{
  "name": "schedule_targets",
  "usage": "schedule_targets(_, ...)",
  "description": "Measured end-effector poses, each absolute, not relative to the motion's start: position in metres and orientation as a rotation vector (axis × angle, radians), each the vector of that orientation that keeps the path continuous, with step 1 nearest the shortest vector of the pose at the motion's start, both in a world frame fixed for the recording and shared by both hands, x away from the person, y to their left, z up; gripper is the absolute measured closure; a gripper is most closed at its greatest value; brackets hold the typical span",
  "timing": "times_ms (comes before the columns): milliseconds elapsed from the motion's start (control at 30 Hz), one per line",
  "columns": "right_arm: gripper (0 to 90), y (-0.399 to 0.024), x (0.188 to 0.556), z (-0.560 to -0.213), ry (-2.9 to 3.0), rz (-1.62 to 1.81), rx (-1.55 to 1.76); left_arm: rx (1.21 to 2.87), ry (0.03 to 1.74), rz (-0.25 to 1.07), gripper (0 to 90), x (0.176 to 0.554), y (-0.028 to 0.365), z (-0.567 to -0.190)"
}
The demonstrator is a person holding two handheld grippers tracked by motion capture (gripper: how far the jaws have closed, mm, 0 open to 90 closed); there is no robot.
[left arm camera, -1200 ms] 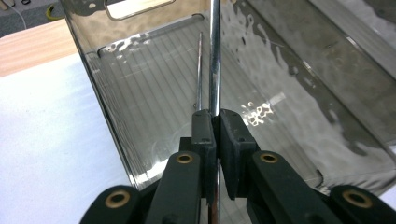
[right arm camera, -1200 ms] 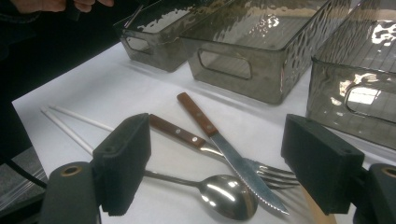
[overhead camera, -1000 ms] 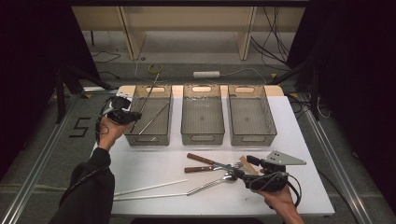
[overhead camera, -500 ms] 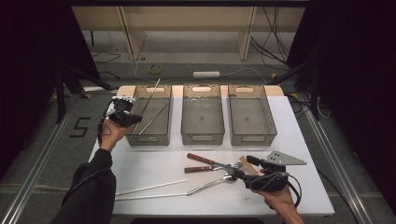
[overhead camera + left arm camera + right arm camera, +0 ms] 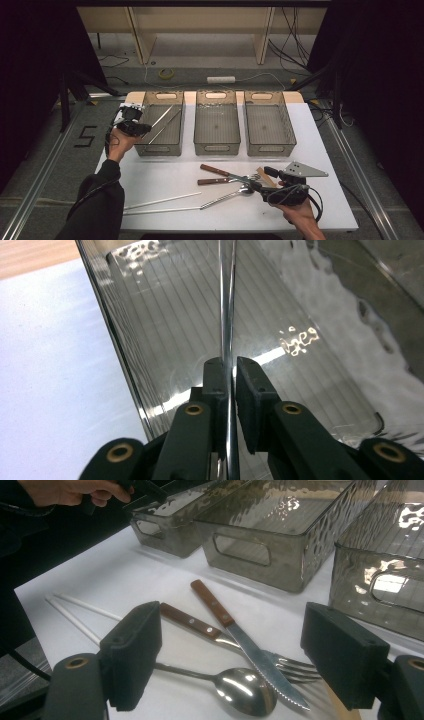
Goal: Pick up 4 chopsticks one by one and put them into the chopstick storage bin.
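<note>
Three smoky, see-through bins stand in a row at the far side of the white counter [image 5: 165,180]. The left bin [image 5: 161,122] holds thin metal rods: one lies slanted across its floor, and another, the metal rod [image 5: 227,315], runs up between the pads of the left tongs [image 5: 139,128]; those tongs sit over the bin's near left corner, and their jaws have just been easing apart by a hair (the rod is still between them, the pads close on either side of it, so it reads as clamped). The middle bin [image 5: 217,121] and the right bin [image 5: 268,122] show nothing inside but their ribbed floors.

On the counter in front of the bins lie the loose things: a wooden-handled knife [image 5: 235,632] crossing a wooden-handled fork [image 5: 210,630], a spoon [image 5: 235,690] just beside the knife's tip, and two long pale sticks [image 5: 160,205] toward the near left edge.

The right tongs [image 5: 232,660] hover low over the cutlery with jaws spread wide and nothing between them; knife, fork and spoon lie in the gap ahead.
</note>
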State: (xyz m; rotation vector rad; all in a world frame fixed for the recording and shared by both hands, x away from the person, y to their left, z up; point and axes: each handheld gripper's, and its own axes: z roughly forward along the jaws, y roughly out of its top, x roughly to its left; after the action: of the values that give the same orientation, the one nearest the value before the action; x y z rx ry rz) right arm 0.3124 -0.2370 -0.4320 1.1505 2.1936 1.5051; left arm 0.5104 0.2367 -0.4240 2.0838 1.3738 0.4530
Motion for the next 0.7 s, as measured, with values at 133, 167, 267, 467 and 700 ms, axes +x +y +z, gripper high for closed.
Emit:
schedule_targets(133,25.4,-0.237,0.312,-0.432,2.195,1.506,1.149,2.09,1.363,0.468,72.1,0.506,0.234,-0.419)
schedule_targets(167,25.4,-0.237,0.312,-0.432,2.194,1.505,1.149,2.09,1.354,0.467,70.4,0.504,0.233,-0.418)
schedule_targets(267,25.5,-0.238,0.312,-0.432,2.19,1.507,1.148,2.081,1.321,0.478,59.3,0.493,0.229,-0.413)
schedule_targets(467,25.4,-0.238,0.311,-0.431,2.189,1.505,1.139,2.13,1.217,0.445,43.2,0.471,0.22,-0.409)
schedule_targets(700,25.4,-0.237,0.311,-0.43,2.192,1.502,1.14,2.165,1.138,0.381,32.5,0.45,0.218,-0.397)
